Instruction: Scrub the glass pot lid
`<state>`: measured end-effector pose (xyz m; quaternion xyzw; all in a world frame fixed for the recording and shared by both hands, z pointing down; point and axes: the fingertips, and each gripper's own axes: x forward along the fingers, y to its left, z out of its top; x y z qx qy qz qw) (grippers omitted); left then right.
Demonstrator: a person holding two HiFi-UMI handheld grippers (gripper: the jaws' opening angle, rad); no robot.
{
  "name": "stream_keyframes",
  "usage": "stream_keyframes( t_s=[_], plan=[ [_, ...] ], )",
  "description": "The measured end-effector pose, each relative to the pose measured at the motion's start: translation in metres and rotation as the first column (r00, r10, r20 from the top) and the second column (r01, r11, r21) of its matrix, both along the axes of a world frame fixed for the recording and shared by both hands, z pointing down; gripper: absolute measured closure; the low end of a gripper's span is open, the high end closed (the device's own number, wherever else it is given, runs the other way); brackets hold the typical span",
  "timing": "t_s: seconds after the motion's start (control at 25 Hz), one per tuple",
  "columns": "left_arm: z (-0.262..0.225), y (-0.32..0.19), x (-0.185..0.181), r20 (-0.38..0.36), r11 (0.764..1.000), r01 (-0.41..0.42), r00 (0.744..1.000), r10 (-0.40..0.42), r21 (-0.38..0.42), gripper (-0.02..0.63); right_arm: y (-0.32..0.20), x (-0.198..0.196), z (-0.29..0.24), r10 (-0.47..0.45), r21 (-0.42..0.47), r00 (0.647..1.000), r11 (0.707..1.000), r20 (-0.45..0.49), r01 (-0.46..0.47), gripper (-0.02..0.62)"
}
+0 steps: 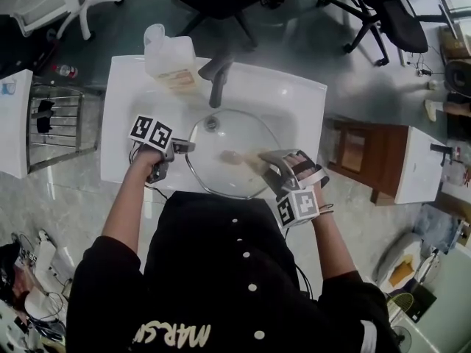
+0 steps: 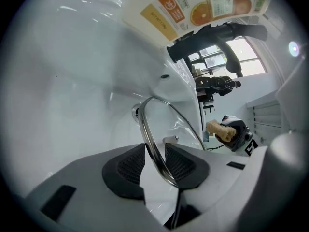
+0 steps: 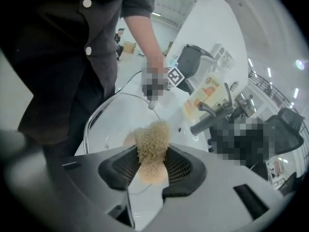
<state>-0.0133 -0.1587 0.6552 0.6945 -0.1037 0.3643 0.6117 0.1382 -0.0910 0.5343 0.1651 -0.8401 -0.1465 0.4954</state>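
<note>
Scrubbing under way, by judgement. Found glass pot lid [image 1: 221,134] tilted on edge in sink [image 1: 125,123], rim loose between parted pads of left tool [image 2: 155,162], unclamped. Found fibrous scrubber [image 3: 152,141] pinched tight in right tool [image 3: 153,166], over glass. Called for firmer left hold before pressing, to avoid slipping.

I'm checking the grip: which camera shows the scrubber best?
Right gripper view: the scrubber sits centre, pinched in the right tongs. Head view shows it small over the glass lid; left gripper view shows it distant, past the lid's rim.
</note>
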Motion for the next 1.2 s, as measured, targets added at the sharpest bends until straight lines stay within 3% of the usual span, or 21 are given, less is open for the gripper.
stream_keyframes(
  t_s=[0.16,0.28,0.4,0.56,0.64,0.76,0.88,0.96,1.0,1.12,1.2],
  plan=[
    [-0.017,-0.022,-0.016,0.040,0.991,0.059,0.997,-0.064,0.117,0.510,-0.009,0.003,-0.015,0.068,0.048,0.998,0.996,0.018,-0.069,0.440],
    [-0.039,-0.034,-0.021,0.029,0.972,0.074,0.996,-0.082,0.221,0.537,-0.018,0.006,-0.029,0.173,0.065,0.981,0.982,0.089,-0.179,0.439],
    [-0.075,-0.046,-0.016,-0.046,0.921,0.103,0.995,-0.093,0.376,0.567,-0.026,0.011,-0.044,0.268,0.073,0.951,0.957,0.157,-0.282,0.439],
    [-0.151,-0.068,-0.006,-0.243,0.767,0.239,0.964,-0.111,0.596,0.580,-0.037,0.015,-0.069,0.317,0.125,0.935,0.933,0.158,-0.338,0.440],
    [-0.191,-0.072,-0.002,-0.323,0.676,0.295,0.942,-0.089,0.675,0.580,-0.044,0.015,-0.091,0.353,0.148,0.910,0.909,0.220,-0.389,0.439],
    [-0.252,-0.077,0.001,-0.401,0.506,0.369,0.915,-0.049,0.779,0.580,-0.055,0.016,-0.135,0.395,0.158,0.836,0.863,0.380,-0.479,0.439],
    [-0.306,-0.085,-0.005,-0.460,0.349,0.450,0.886,-0.060,0.822,0.580,-0.064,0.017,-0.185,0.351,0.168,0.741,0.834,0.573,-0.525,0.439],
    [-0.335,-0.085,-0.009,-0.475,0.272,0.474,0.877,-0.068,0.837,0.580,-0.066,0.021,-0.214,0.344,0.112,0.607,0.802,0.716,-0.587,0.439],
    [-0.346,-0.085,-0.011,-0.470,0.237,0.473,0.880,-0.072,0.848,0.580,-0.066,0.025,-0.223,0.351,0.090,0.558,0.784,0.751,-0.614,0.439],
    [-0.370,-0.081,-0.024,-0.441,0.153,0.451,0.892,-0.098,0.879,0.580,-0.066,0.041,-0.238,0.371,0.096,0.517,0.736,0.771,-0.671,0.439],
    [-0.379,-0.077,-0.037,-0.420,0.107,0.433,0.899,-0.126,0.895,0.580,-0.061,0.055,-0.251,0.378,0.057,0.432,0.695,0.819,-0.716,0.439]
  ],
)
